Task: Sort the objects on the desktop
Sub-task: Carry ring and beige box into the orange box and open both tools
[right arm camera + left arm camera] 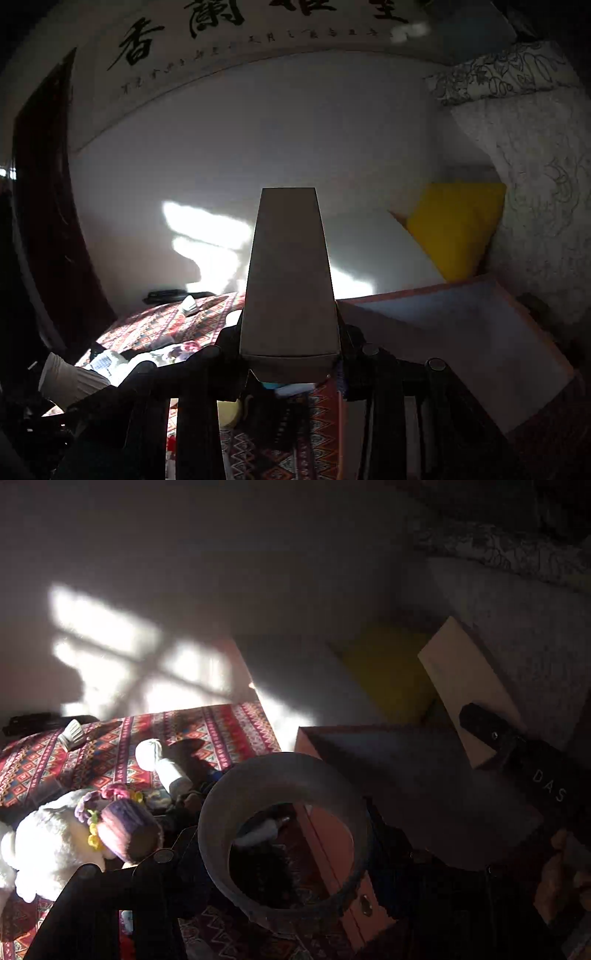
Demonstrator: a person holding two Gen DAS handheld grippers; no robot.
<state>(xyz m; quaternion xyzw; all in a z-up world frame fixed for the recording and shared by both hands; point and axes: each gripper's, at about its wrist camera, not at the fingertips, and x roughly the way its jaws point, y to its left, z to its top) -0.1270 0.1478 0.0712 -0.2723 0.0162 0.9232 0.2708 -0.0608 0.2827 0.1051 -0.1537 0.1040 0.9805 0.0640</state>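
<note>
A wide grey ring (236, 794), like a big tape roll, is held up above the patterned tablecloth (207, 727) with my left gripper (284, 845) shut on its sides. In the right wrist view a long beige box (290, 273) points straight ahead, and my right gripper (290, 345) is shut on its near end. The left wrist view shows the same box (465, 686) at upper right, with the right gripper's dark finger (491, 734) on it. Both are held near an open red-brown case (461, 332).
A white plush toy with a purple knitted hat (55, 849) and a white bottle (162, 760) lie on the cloth. A yellow cushion (458, 225) leans behind the case (406, 782). A hand (565, 867) shows at the right edge. A sunlit wall stands behind.
</note>
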